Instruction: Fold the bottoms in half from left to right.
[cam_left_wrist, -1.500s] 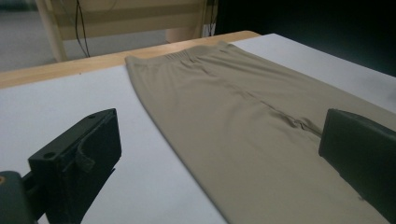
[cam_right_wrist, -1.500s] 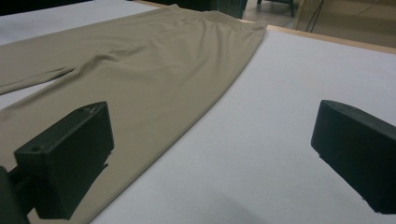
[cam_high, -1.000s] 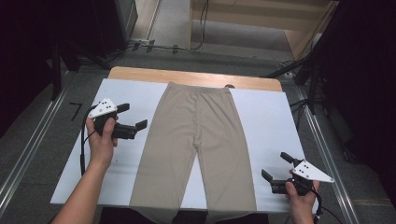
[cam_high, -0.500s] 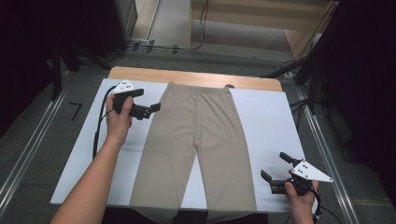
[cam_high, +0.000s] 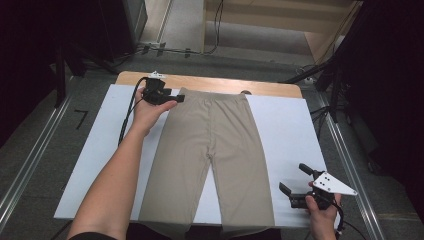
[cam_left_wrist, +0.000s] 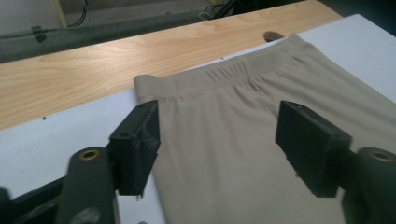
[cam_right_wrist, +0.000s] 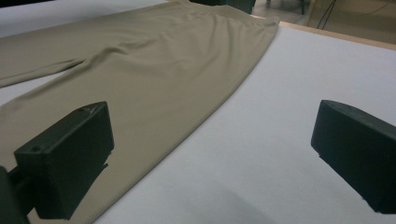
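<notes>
Beige, finely knit trousers (cam_high: 212, 150) with a gathered elastic waistband (cam_left_wrist: 224, 77) lie flat on a white sheet (cam_high: 285, 125) over the wooden table (cam_high: 210, 84); their hems are cut off at the near edge. The left gripper (cam_high: 176, 98), its jaws just closing but still apart, straddles the waistband's left corner. The right gripper (cam_high: 295, 179) hangs open beside the right leg.
</notes>
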